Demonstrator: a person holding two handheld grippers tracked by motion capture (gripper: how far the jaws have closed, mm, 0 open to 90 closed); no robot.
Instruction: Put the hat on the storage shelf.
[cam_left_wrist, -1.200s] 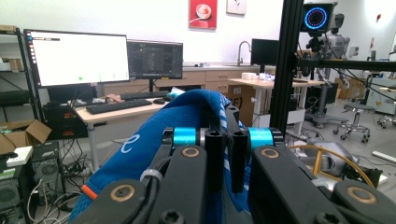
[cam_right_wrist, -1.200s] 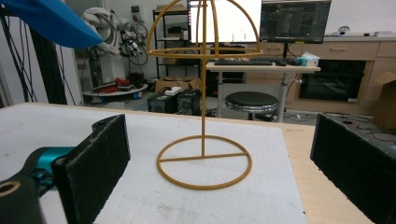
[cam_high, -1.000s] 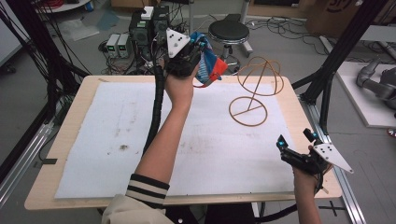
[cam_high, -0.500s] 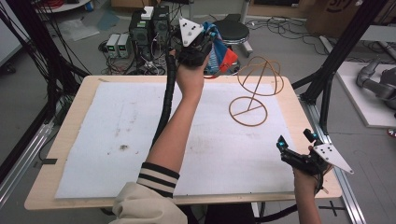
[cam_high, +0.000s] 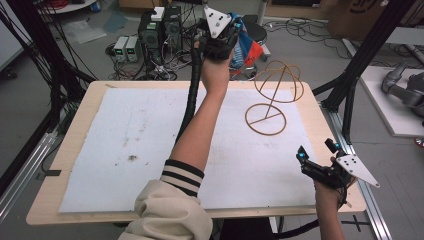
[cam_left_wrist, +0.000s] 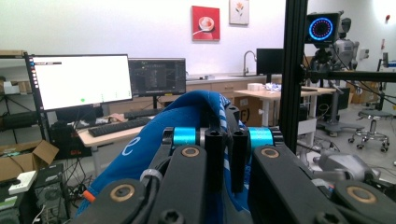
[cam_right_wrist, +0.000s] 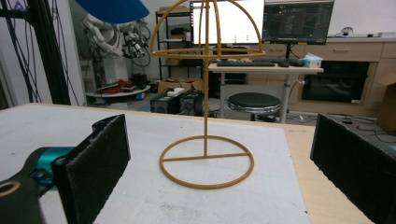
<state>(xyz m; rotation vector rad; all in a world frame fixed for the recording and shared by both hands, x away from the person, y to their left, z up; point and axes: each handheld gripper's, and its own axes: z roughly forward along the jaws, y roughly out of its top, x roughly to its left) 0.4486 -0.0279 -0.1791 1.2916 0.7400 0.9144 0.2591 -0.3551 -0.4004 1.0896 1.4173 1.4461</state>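
My left gripper (cam_high: 227, 31) is held high over the table's far edge, shut on a blue and red cloth item (cam_high: 246, 42) that hangs to its right. In the left gripper view the blue fabric (cam_left_wrist: 187, 112) with white lettering bulges up between the nearly closed jaws of that gripper (cam_left_wrist: 224, 140). A gold wire stand (cam_high: 272, 100) with a ring base and a domed top stands at the table's far right. My right gripper (cam_high: 315, 150) rests open near the front right corner. In its own view this gripper (cam_right_wrist: 224, 156) faces the stand (cam_right_wrist: 205, 140), and the blue cloth (cam_right_wrist: 112, 9) hangs at the top left.
A white mat (cam_high: 125, 140) covers most of the wooden table (cam_high: 70, 145). Computers (cam_high: 155, 30), cables and a black stool (cam_high: 257, 32) sit on the floor beyond the far edge. Black frame posts (cam_high: 365, 55) rise at the right and left sides.
My left gripper has risen and moved farther away and to the right with the cloth in it. The right gripper has stayed where it was.
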